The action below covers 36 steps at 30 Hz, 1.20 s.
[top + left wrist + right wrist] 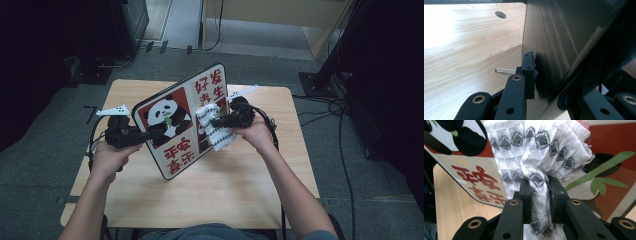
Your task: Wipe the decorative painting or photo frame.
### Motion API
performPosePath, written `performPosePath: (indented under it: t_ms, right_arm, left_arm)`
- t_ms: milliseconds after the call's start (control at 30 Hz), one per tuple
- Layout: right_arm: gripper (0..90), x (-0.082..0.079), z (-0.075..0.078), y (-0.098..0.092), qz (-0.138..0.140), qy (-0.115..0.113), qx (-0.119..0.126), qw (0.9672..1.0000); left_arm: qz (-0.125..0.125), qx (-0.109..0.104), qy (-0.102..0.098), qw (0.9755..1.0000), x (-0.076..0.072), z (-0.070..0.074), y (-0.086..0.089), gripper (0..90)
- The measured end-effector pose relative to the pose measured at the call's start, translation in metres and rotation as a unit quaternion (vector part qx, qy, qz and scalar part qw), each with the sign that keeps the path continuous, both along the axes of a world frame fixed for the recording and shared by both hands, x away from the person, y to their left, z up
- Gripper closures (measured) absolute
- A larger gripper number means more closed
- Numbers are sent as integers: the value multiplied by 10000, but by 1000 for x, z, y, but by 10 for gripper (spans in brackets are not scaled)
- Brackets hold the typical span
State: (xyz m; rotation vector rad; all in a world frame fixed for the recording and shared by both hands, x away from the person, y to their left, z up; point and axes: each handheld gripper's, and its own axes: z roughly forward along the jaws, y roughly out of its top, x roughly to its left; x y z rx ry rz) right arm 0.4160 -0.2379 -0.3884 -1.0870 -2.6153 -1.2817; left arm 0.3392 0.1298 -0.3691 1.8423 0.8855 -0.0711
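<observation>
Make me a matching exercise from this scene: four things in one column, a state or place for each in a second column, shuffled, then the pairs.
Things:
1. panda board
2. patterned cloth
3. left tool
4. wooden table

States:
A. pinched in the right tool, against the board's printed face
B. lies under everything
C. clamped on the board's edge
D. held up on edge, tilted

Pairs: 1-D, 2-A, 3-C, 4-B

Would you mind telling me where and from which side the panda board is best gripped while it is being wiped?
Grip the panda board at its left edge, coming in from the left, as the left tongs do now. The board stands tilted on its lower edge, so a thin side edge fits between the jaws and leaves the face free for the cloth in the right tongs.
</observation>
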Motion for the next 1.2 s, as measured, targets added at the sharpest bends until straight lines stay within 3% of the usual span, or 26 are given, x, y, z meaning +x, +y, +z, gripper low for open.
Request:
performPosePath:
  t_ms: [367, 733, 1200]
  right_arm:
    - [765, -2, -12, -1, 9, 70, 143, 9999]
    - [765, -3, -18, -4, -11, 116, 120, 9999]
    - [764, -6, -37, -5, -51, 294, 24, 9996]
  left_arm:
    - [-18, -2, -6, 10000, 0, 0, 0, 765]
    - [-18, -2, -15, 10000, 0, 0, 0, 765]
    - [-39, 8, -28, 10000, -1, 0, -1, 764]
